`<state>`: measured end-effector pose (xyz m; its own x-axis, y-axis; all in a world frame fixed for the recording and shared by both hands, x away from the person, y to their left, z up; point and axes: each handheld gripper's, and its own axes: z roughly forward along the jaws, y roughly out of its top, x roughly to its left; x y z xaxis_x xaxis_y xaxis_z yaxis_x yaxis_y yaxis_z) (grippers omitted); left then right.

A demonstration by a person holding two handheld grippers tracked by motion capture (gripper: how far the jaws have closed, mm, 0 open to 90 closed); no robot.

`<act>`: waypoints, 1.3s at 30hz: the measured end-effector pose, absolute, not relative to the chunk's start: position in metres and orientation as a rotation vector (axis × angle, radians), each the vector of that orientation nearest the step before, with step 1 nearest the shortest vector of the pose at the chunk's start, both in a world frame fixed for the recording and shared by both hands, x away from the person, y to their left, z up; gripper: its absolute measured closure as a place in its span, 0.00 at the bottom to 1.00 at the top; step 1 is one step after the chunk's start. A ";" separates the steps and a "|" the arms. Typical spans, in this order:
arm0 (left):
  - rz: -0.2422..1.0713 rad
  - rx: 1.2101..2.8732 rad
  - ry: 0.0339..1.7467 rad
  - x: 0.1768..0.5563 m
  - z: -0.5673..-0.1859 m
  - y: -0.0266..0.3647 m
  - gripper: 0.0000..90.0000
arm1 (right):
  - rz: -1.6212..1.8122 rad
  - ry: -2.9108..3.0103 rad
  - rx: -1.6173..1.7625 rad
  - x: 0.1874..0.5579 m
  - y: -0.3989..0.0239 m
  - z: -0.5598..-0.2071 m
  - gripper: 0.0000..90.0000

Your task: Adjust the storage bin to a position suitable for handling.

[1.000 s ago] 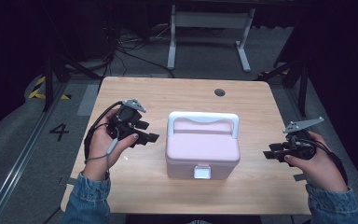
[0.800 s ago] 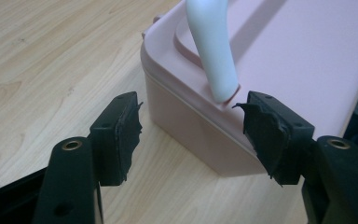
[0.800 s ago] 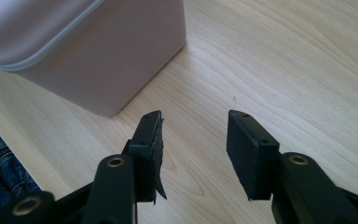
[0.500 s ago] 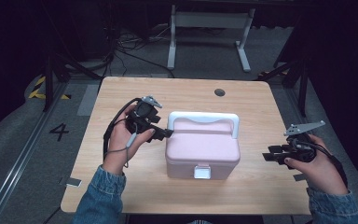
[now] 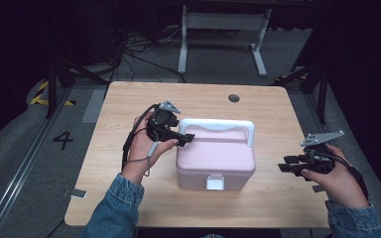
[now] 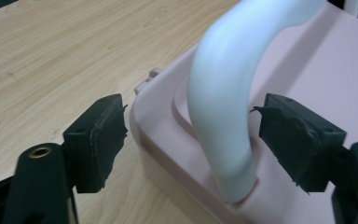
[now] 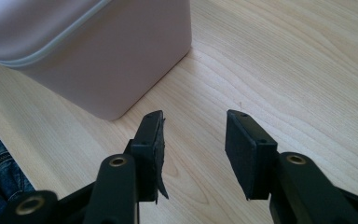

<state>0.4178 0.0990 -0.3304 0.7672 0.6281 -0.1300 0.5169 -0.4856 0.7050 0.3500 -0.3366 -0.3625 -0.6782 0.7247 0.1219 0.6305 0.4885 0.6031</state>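
A pink box (image 5: 218, 158) with a white handle (image 5: 223, 126) and a white front latch (image 5: 215, 182) stands mid-table. My left gripper (image 5: 182, 133) is at the handle's left end. In the left gripper view its jaws have just been opening and straddle the handle (image 6: 223, 93), with a gap on each side of it; the left pad (image 6: 100, 137) hangs outside the box's edge (image 6: 142, 116). My right gripper (image 5: 285, 166) rests low near the table's right front, open and holding nothing (image 7: 193, 140), with the box's corner (image 7: 98, 56) ahead on its left.
The wooden table (image 5: 129, 109) has a round cable hole (image 5: 233, 97) at the back. A small grey tab (image 5: 78, 194) lies at the front left edge. A white desk frame (image 5: 223, 29) stands on the floor behind, and a "4" mark (image 5: 62, 140) on the left.
My left hand has moved right from beside the box to the handle's left end, and its jaws have spread wider. The right hand has stayed put.
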 end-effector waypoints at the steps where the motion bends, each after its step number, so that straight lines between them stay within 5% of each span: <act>1: 0.197 2.186 0.840 0.418 -0.332 0.098 0.28 | 0.948 2.581 1.182 0.350 -0.336 -0.363 0.65; 22: 0.295 2.099 0.695 0.414 -0.328 0.090 0.80 | 0.960 2.592 1.166 0.351 -0.333 -0.365 0.66; 39: 0.277 2.081 0.665 0.414 -0.317 0.093 0.79 | 1.008 2.570 1.156 0.350 -0.334 -0.363 0.66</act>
<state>0.4137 0.0928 -0.3168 0.8298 0.5553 -0.0549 0.3526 -0.4455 0.8229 0.3499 -0.3336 -0.3628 -0.6921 0.7097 0.1318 0.6101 0.4775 0.6322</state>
